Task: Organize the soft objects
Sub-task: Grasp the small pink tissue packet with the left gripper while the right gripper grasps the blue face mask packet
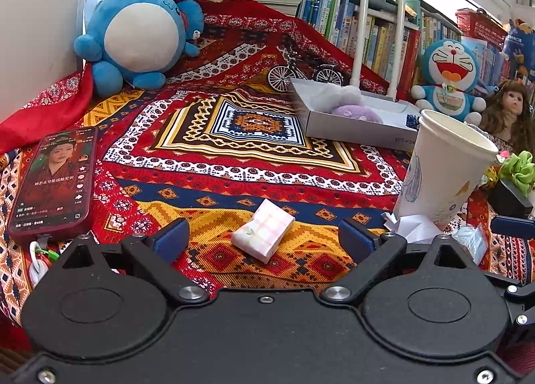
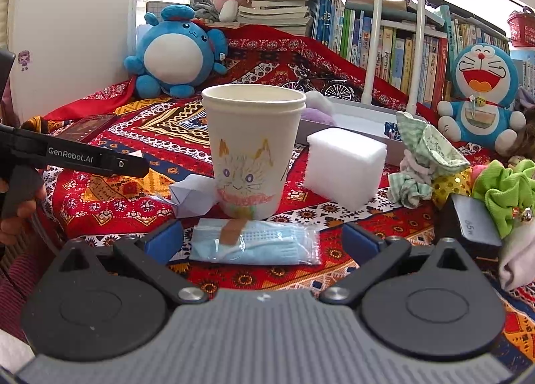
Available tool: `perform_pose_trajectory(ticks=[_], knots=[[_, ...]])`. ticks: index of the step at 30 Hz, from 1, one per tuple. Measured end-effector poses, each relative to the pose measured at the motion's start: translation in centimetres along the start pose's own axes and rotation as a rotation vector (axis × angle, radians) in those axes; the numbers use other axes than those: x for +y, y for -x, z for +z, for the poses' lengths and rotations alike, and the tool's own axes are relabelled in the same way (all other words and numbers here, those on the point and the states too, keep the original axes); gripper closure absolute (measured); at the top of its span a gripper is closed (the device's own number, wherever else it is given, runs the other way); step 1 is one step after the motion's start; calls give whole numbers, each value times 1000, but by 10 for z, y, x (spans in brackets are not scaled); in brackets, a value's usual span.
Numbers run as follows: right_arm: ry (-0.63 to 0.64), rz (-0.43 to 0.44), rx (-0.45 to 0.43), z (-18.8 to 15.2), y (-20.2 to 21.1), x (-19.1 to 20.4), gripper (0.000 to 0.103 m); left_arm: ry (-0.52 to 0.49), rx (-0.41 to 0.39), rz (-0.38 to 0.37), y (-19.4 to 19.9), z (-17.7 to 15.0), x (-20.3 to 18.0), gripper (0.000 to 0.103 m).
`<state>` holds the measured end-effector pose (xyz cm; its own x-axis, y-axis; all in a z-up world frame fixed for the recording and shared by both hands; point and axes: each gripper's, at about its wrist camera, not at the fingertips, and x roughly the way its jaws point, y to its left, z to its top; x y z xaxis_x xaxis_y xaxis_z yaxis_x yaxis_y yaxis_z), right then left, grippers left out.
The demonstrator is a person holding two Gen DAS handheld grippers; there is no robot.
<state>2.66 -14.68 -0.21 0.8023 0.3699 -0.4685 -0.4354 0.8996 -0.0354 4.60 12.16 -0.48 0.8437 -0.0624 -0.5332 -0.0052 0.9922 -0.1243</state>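
A small checked tissue pack (image 1: 267, 230) lies on the patterned cloth (image 1: 207, 163), in the gap between the blue pads of my left gripper (image 1: 264, 236), which is open and not touching it. My right gripper (image 2: 263, 239) is open too, its pads on either side of a blue face mask in a clear wrapper (image 2: 257, 247), with space at both ends. A white foam block (image 2: 346, 166), a striped cloth scrunchie (image 2: 424, 156) and a green scrunchie (image 2: 501, 193) lie to the right. The grey box (image 1: 354, 133) at the back holds a purple plush (image 1: 354, 109).
A drawn-on paper cup (image 2: 254, 150) stands just behind the mask, folded paper (image 2: 190, 193) beside it. A phone (image 1: 53, 180) lies at the left. Blue plush toys (image 1: 140, 32) (image 2: 481, 89), a model bicycle (image 1: 301, 74), a doll (image 1: 508, 109) and bookshelves (image 1: 367, 26) line the back. A black block (image 2: 471, 220) sits right.
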Motion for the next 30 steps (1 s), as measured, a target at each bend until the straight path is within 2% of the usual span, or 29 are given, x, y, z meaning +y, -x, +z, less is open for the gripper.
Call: perform_pose_trajectory(ticks=[4, 6, 13, 17, 23, 25, 30], knots=[[-5, 2, 7, -1, -1, 1, 0, -15, 2, 2, -1, 0, -2, 11], [-7, 6, 10, -1, -2, 2, 0, -19, 3, 1, -1, 0, -3, 18], [-21, 17, 21, -3, -3, 1, 0, -45, 14, 4, -1, 0, -5, 30], [-28, 18, 26, -3, -4, 0, 3, -47, 18, 7, -1, 1, -5, 38], [-42, 26, 32, -3, -4, -2, 13, -31, 19, 38, -1, 3, -2, 57], [-45, 29, 30, -2, -3, -3, 17, -20, 20, 44, -1, 4, -1, 60], [-47, 29, 10, 2, 1, -4, 18, 7, 26, 37, 0, 7, 3, 69]])
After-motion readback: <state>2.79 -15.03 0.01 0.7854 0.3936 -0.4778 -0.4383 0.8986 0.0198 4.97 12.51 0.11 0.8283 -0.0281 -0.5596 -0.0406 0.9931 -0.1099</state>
